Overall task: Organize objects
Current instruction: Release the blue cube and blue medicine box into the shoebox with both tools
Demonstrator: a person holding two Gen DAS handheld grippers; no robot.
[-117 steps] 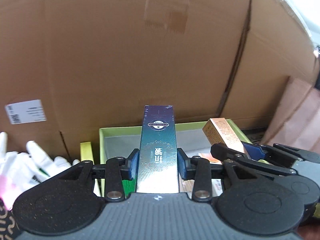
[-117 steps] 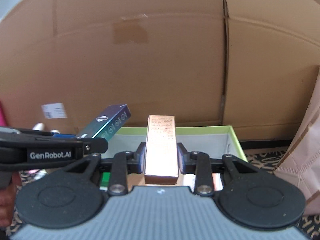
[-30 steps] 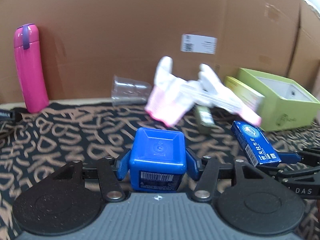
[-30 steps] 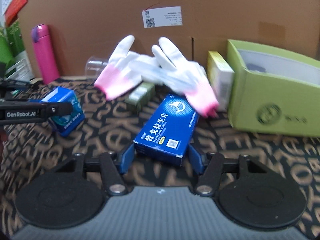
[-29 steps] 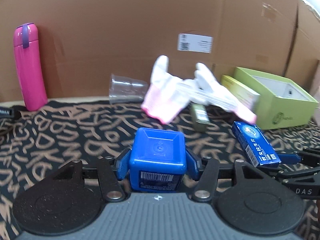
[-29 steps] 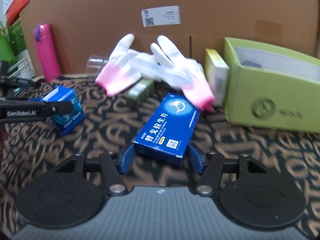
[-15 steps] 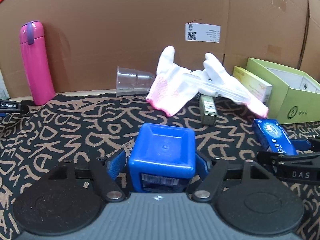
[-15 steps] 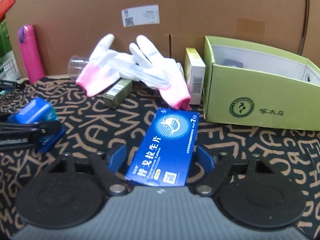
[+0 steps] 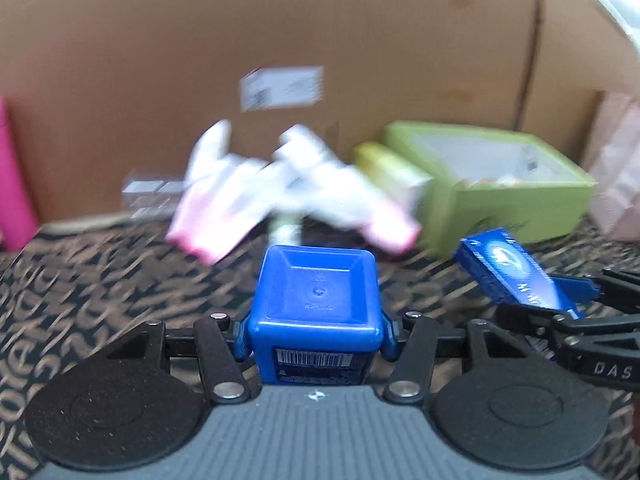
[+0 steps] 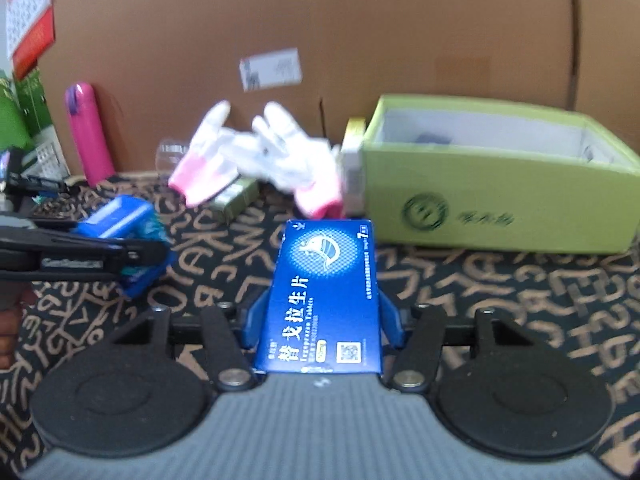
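Observation:
My left gripper (image 9: 316,336) is shut on a blue square plastic container (image 9: 316,304), held above the patterned cloth. It also shows in the right wrist view (image 10: 120,236) at the left. My right gripper (image 10: 320,320) is shut on a flat blue medicine box (image 10: 324,296), which also shows in the left wrist view (image 9: 512,272) at the right. An open green box (image 10: 496,208) stands at the back right, with several items inside; it shows in the left wrist view (image 9: 500,192) too.
White and pink gloves (image 10: 260,156) lie over a small olive box (image 10: 236,200) at the back. A yellow-green carton (image 10: 352,168) leans against the green box. A pink bottle (image 10: 88,136) and a clear cup (image 9: 148,196) stand left. Cardboard walls (image 10: 360,28) close the back.
Both grippers have lifted with their boxes and swung right toward the green box. The views are blurred by the motion. Both grips are unchanged.

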